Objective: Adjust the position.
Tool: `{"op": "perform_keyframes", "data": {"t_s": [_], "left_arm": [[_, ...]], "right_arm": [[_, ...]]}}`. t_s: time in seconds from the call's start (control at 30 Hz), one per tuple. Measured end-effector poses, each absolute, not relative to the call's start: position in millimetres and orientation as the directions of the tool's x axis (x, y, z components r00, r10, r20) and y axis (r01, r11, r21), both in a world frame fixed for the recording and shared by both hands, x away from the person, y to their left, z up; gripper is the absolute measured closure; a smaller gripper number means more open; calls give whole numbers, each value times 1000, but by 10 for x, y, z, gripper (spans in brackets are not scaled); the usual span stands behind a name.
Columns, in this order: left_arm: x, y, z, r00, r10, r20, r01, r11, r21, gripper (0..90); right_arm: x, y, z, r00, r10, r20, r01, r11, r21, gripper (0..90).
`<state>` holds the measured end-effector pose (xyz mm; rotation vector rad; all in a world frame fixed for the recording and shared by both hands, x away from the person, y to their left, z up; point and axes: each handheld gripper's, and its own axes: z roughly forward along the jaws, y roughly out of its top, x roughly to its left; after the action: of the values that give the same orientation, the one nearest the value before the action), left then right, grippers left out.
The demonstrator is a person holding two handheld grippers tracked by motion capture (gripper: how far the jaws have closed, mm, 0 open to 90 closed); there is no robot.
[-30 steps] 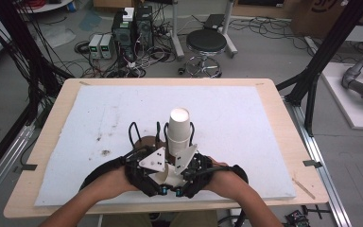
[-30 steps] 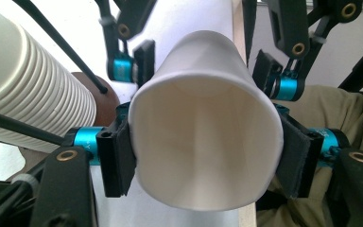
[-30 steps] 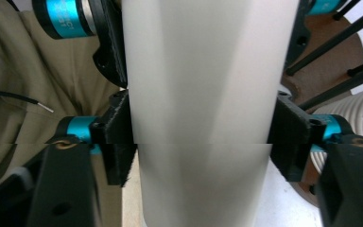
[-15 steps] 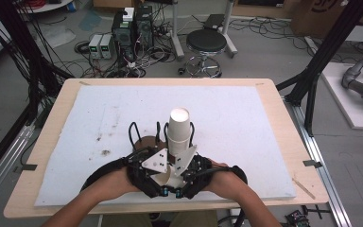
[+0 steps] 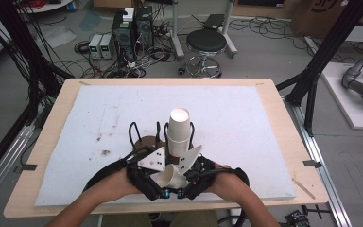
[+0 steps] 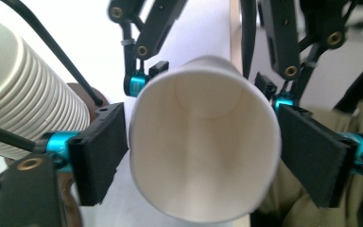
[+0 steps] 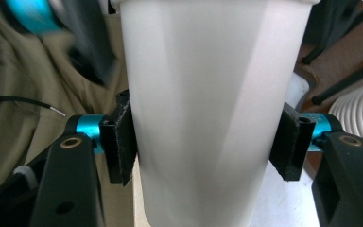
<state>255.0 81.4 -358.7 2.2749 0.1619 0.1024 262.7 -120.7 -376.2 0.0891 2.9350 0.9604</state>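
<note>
Left gripper [image 6: 203, 142] jaws have just been opening: its pads [image 6: 99, 151] are seen standing at either side of a single paper cup [image 6: 203, 142], the left pad just touching or barely off the wall, the right pad slightly apart, so the cup is no longer squeezed by it. The cup's open mouth is turned toward this gripper's camera. By the right gripper [image 7: 203, 142] the same cup [image 7: 208, 109] is clamped across its body, both pads pressed against the wall. In the high view both grippers [image 5: 170, 177] are held close together at the near edge of the table [image 5: 52, 142], the loose cup [image 5: 168, 177] lying between them, just in front of the upright cup stack [image 5: 178, 132] on its wire holder [image 5: 144, 139]. A handover is judged to be under way: one cup separated from the stack and passed into the right gripper's hold.
</note>
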Motion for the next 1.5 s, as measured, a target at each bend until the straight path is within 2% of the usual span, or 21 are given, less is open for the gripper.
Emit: {"op": "perform_keyframes", "data": {"t_s": [0.17, 0.27, 0.5, 0.77, 0.93, 1.2, 1.5], "left_arm": [[2556, 930, -3605, 982, 186, -18, 121, -558, 821, 181], [2538, 1092, -3612, 973, 228, -40, 137, -429, 893, 182], [2516, 1423, -3674, 942, 324, -88, 166, -224, 960, 181], [2523, 1672, -3791, 909, 403, -107, 181, -150, 972, 189], [2562, 1875, -3879, 892, 423, -162, 211, -71, 975, 207], [2597, 2064, -4007, 855, 482, -193, 230, -18, 973, 174], [2600, 2209, -4046, 834, 525, -168, 192, 10, 981, 180]], "right_arm": [[2633, -1359, -3793, -994, 107, -16, 70, 752, 655, 366], [2626, -1498, -3853, -991, 134, -3, 93, 705, 703, 366], [2586, -1768, -3933, -982, 189, 0, 112, 583, 805, 360], [2561, -1988, -3980, -961, 276, 12, 147, 472, 869, 348], [2562, -2119, -3976, -937, 350, -1, 147, 397, 906, 348], [2589, -2365, -3940, -869, 495, -27, 132, 284, 950, 342], [2627, -2561, -3916, -822, 568, -44, 106, 229, 968, 340]]}}
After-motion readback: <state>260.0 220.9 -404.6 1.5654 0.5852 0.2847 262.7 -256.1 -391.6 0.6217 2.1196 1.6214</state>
